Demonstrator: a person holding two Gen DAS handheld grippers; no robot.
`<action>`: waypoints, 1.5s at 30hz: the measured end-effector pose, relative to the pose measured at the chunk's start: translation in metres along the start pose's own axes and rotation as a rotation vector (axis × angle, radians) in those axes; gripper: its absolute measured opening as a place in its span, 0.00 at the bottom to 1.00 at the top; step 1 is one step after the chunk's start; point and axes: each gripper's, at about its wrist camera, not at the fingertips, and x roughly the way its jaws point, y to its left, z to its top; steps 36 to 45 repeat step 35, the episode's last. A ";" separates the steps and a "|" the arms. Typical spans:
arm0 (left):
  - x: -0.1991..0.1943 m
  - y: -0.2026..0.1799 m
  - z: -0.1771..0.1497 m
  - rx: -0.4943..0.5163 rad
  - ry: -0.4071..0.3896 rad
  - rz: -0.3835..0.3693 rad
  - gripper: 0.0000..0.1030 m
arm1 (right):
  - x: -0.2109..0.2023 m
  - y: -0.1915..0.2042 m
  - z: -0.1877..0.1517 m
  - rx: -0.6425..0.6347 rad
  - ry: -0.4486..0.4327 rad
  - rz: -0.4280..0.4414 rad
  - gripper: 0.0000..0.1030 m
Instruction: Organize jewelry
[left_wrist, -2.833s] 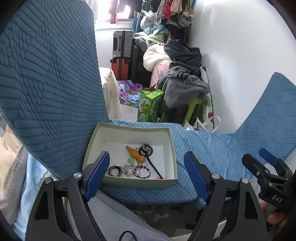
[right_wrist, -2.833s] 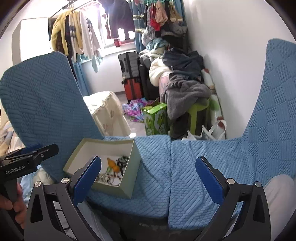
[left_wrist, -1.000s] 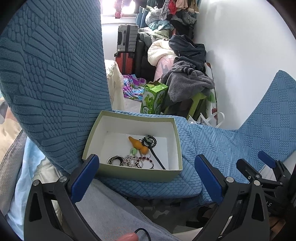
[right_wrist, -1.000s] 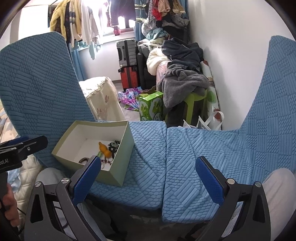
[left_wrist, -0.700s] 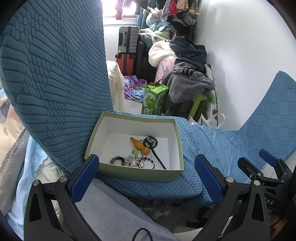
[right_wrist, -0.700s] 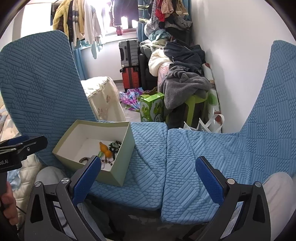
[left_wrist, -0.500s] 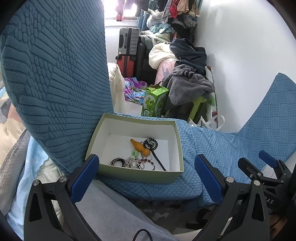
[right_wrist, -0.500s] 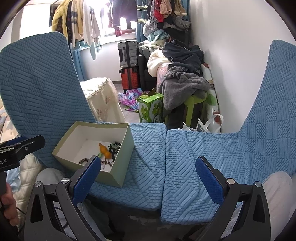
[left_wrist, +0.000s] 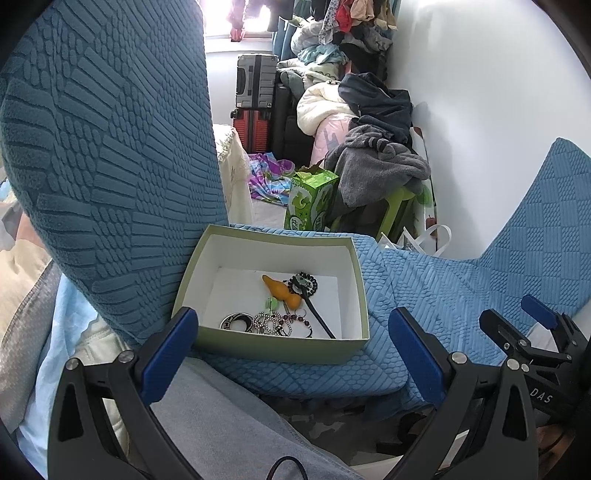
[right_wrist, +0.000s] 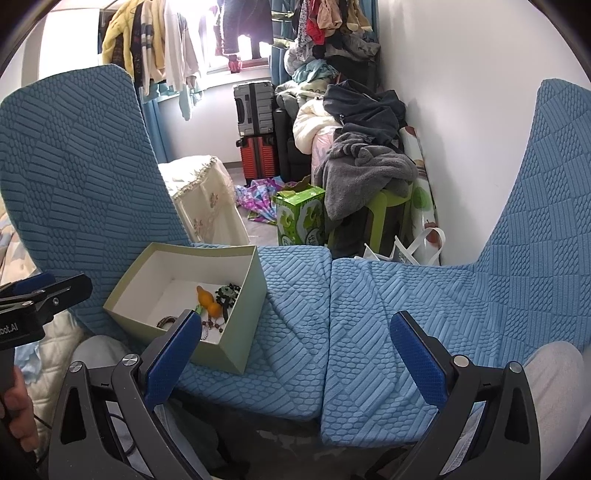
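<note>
My left gripper (left_wrist: 291, 345) hangs with its blue-padded jaws spread wide and nothing between them, and straight ahead at twelve o'clock sits the pale green cardboard box with a white inside (left_wrist: 275, 347), resting on the textured blue sofa cushion (left_wrist: 436, 291). The jewelry lies in a loose heap on the box floor, toward the near wall: an orange gourd-shaped pendant (left_wrist: 281, 291) in the middle, a round black beaded ornament on a thin black stick (left_wrist: 305, 285) touching it at its two o'clock, a small pale green bead (left_wrist: 270, 303) just beside the pendant at eight o'clock, a dark ring-shaped bangle (left_wrist: 236, 321) at the near left, and a tangle of silver and dark red beaded chains (left_wrist: 280, 322) to the right of the bangle. My right gripper (right_wrist: 295, 349) is likewise wide open and grips nothing; from there the box (right_wrist: 236, 332) lies at ten o'clock, partly behind my left finger pad (right_wrist: 171, 350), with the orange pendant (right_wrist: 206, 298) and black ornament (right_wrist: 227, 292) showing over its rim. The seam between two seat cushions runs at twelve o'clock in that view. Beyond the sofa edge stand a bright green carton (right_wrist: 301, 216), a grey fleece garment draped over a lime green stool (right_wrist: 364, 173), and a grey hard-shell suitcase stacked on a red one (right_wrist: 255, 110).
</note>
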 end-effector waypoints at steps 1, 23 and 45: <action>0.000 0.000 0.000 -0.002 0.001 0.001 0.99 | 0.000 0.000 0.000 -0.001 0.003 0.000 0.99; 0.000 0.001 -0.003 0.005 0.005 -0.005 0.99 | -0.001 0.001 -0.001 0.003 0.007 -0.004 1.00; 0.000 0.005 -0.001 -0.017 0.016 -0.011 0.99 | 0.001 0.002 -0.002 0.003 0.013 0.002 1.00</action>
